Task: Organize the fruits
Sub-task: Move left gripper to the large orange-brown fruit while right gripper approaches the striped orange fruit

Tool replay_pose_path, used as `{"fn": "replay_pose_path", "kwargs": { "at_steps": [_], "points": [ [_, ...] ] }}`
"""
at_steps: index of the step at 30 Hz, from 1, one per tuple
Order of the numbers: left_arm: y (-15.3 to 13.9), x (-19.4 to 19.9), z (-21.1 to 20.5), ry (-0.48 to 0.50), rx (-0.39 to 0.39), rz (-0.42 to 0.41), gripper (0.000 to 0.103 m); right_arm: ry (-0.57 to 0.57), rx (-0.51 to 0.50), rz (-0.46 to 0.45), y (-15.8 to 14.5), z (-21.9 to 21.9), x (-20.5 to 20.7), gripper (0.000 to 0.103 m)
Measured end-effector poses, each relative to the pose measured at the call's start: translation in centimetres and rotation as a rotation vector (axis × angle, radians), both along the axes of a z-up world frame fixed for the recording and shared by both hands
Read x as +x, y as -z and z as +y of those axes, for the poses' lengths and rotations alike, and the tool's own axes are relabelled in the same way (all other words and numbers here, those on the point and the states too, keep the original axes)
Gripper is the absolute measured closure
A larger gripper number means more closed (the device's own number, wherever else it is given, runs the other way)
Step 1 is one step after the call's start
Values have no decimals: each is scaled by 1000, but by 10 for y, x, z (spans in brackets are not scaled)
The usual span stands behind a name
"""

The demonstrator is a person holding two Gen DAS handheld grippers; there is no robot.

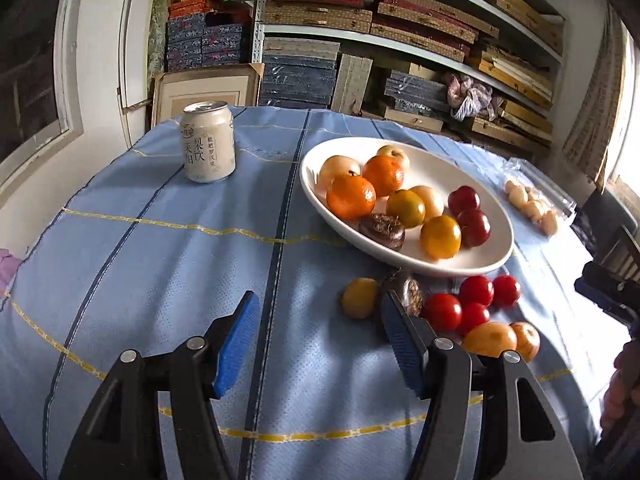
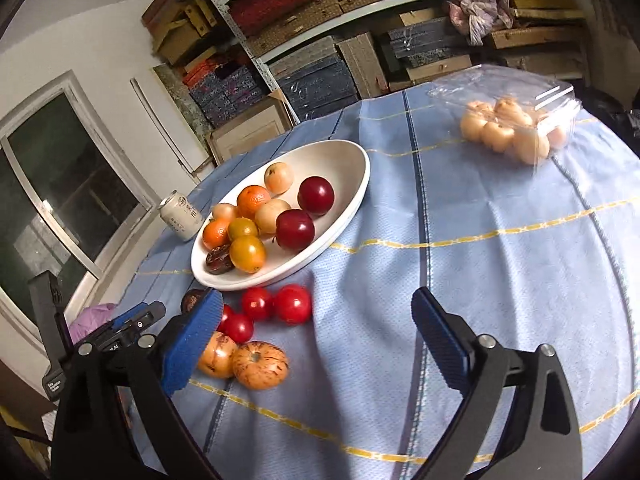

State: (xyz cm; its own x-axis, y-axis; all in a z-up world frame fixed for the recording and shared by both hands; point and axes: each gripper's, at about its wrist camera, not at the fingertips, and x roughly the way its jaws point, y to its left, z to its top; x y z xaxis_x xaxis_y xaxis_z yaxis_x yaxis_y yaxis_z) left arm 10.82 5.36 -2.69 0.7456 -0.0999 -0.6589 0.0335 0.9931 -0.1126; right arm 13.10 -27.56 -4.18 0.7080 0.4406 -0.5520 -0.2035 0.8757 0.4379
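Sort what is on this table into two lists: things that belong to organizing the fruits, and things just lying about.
Belongs:
white dish
loose cherry tomatoes
loose orange fruits
clear box of pale fruits

Lying about:
drink can
purple cloth
shelved boxes

Two near, downward wrist views — shared white bowl (image 1: 404,258) (image 2: 352,204).

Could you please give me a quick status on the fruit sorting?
Both grippers open, empty: left, right. Bowl part-filled; loose fruit beside it. Nothing blocking.
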Motion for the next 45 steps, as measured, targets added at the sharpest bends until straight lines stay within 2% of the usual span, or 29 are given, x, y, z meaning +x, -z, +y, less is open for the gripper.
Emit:
{"fn": "replay_pose_path", "kwargs": {
  "at_steps": [2, 7, 10, 13, 15, 17, 18, 24, 28, 32, 36, 38, 42, 45],
  "points": [
    [3, 0, -4, 20, -1, 11, 37, -30, -46, -9, -2, 11, -2, 10],
    [-1, -11, -20, 82, 13, -11, 21, -178, -208, -43, -1, 55, -15, 10],
    [-1, -16, -31, 110, 47, -29, 19, -214, -256, -43, 2, 68, -19, 10],
    [0, -20, -41, 137, 79, -49, 19, -199, -311, -46, 6, 70, -17, 11],
    [1, -22, -49, 156, 108, -62, 18, -190, -327, -43, 8, 68, -15, 16],
    [2, -24, -55, 180, 131, -62, 18, -194, -350, -40, 10, 68, -13, 30],
    [2, -25, -57, 186, 135, -65, 18, -202, -365, -42, 10, 70, -13, 33],
    [5, -23, -62, 217, 118, -50, 17, -190, -365, -61, 5, 65, -15, 35],
    [6, -23, -74, 257, 131, -51, 17, -149, -309, -36, 5, 51, -9, 32],
    [7, -22, -88, 292, 147, -54, 17, -156, -307, -20, 8, 51, -7, 32],
    [13, -9, -94, 288, 148, -8, 17, -159, -308, -23, 8, 52, -7, 32],
    [17, -3, -94, 291, 117, 32, 17, -150, -303, -21, 8, 50, -6, 30],
    [17, -3, -89, 263, 99, 29, 16, -145, -290, -10, 11, 48, -4, 28],
    [15, -3, -81, 253, 63, 21, 26, -152, -293, -6, 11, 48, -4, 28]
  ]
}}
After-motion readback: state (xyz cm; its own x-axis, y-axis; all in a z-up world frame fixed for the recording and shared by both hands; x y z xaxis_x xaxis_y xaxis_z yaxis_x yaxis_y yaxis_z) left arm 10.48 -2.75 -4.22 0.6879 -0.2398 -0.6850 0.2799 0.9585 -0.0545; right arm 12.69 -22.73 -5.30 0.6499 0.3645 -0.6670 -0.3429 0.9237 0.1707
